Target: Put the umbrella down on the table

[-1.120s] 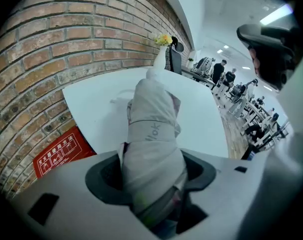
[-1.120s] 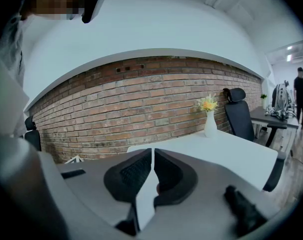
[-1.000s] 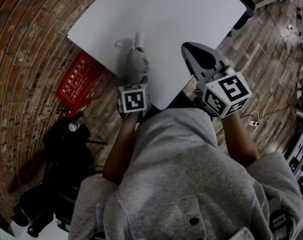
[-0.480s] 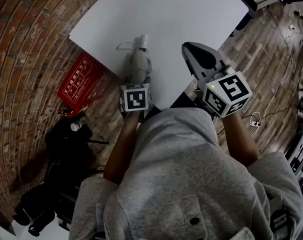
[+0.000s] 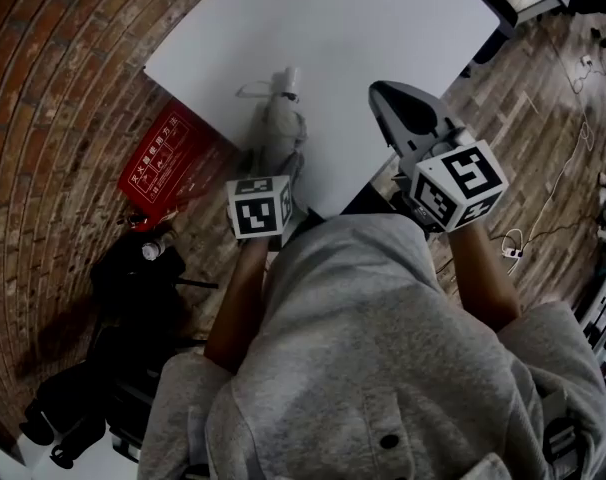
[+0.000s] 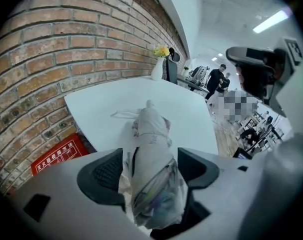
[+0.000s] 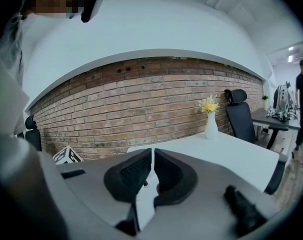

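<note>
White table point(image 5: 383, 28) w/ the folded umbrella point(image 6: 150, 134) lying near its front edge. Prob light, floppy fabric over a stiff core, so grab mid-body. Left gripper point(image 6: 152, 173) jaws opening, umbrella loose between em; right gripper point(image 7: 152, 159) clenched, empty

The left gripper point(image 6: 149, 160) tilts down, fingers opening around the umbrella point(image 6: 151, 134), while the right gripper point(image 7: 152, 156) holds its fingers together.

A red sign point(image 5: 163, 163) bears white characters reading "使用方法".
</note>
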Demonstrator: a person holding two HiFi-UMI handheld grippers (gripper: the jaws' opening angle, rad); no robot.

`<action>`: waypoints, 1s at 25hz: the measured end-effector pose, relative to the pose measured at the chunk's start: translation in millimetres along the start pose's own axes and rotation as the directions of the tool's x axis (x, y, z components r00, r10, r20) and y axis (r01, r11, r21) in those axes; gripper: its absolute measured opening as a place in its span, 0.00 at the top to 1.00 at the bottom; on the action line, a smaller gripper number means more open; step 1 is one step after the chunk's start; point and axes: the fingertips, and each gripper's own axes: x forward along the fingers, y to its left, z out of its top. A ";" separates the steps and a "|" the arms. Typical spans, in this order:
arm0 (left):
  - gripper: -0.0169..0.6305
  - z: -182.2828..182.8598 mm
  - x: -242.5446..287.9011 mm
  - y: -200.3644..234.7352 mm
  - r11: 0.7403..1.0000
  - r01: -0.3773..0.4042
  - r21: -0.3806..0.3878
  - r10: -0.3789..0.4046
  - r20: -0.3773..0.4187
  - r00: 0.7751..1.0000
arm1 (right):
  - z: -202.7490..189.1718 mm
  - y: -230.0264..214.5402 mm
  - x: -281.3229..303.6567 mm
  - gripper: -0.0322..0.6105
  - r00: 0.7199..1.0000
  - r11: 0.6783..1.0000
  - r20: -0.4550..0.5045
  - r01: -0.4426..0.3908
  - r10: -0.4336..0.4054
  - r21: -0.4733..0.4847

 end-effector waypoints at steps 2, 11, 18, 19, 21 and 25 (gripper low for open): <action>0.46 6.9 -11.8 2.6 0.999 -0.035 0.008 0.035 0.038 0.999 | -0.1 0.4 -2.6 0.90 1.000 1.000 0.006 -0.003 0.003 0.000; 0.69 59.3 -86.7 -9.3 0.978 -0.210 -0.019 0.205 0.321 0.925 | 3.3 -2.6 -18.6 0.90 0.998 0.999 0.035 -0.048 0.049 -0.006; 0.93 66.1 -115.4 -65.6 0.977 -0.208 -0.040 0.206 0.410 0.889 | -5.5 -14.7 -64.0 0.90 0.996 0.997 0.050 -0.073 0.072 0.005; 0.93 64.7 -117.3 -76.6 0.978 -0.203 -0.036 0.200 0.414 0.888 | -7.4 -17.5 -72.8 0.90 0.996 0.997 0.052 -0.075 0.074 0.006; 0.94 61.4 -121.1 -98.9 0.978 -0.211 -0.008 0.194 0.424 0.885 | -11.9 -22.5 -90.3 0.90 0.996 0.997 0.053 -0.078 0.077 0.006; 0.94 49.1 -129.5 -139.3 0.977 -0.212 0.015 0.184 0.437 0.881 | -20.9 -28.7 -126.3 0.90 0.994 0.997 0.067 -0.082 0.082 0.009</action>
